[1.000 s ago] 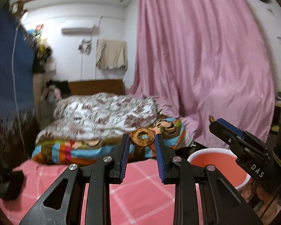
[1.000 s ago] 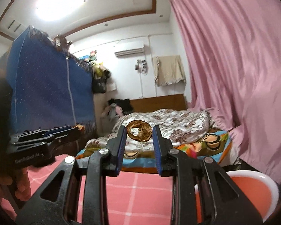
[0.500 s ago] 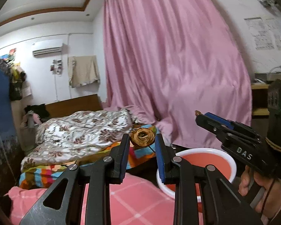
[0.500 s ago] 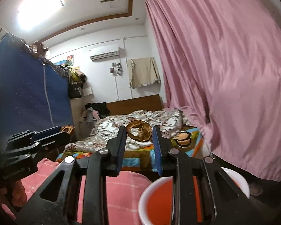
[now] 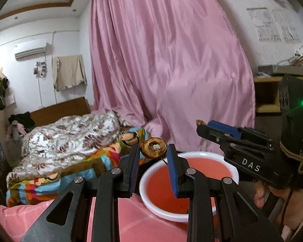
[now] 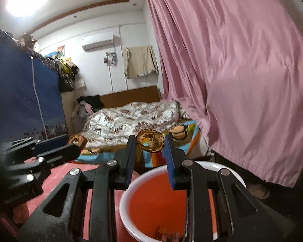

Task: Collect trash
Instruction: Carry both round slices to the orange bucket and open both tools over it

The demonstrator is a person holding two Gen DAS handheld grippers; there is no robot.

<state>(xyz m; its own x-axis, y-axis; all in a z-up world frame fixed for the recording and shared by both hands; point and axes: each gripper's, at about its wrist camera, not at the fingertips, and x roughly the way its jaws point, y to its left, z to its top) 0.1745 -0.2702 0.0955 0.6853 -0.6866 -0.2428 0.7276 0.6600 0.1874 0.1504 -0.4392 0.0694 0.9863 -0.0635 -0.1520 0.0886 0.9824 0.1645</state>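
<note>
The left gripper [image 5: 153,155] clenched a dried brown ring [image 5: 153,147]; the right gripper [image 6: 149,145] clenched another ring [image 6: 150,143]; the red basin [image 6: 151,201] sat at six o'clock.

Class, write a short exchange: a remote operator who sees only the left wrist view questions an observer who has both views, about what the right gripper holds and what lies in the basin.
Operator: My left gripper clamps a brown ring. The right gripper is side-on to me. What does it hold?
Observer: A second brown ring, clamped between its fingertips.
Operator: Is there anything in the near part of the basin? My gripper blocks it.
Observer: Yes, a few small brownish scraps lie on the red bottom at the near side.
</note>
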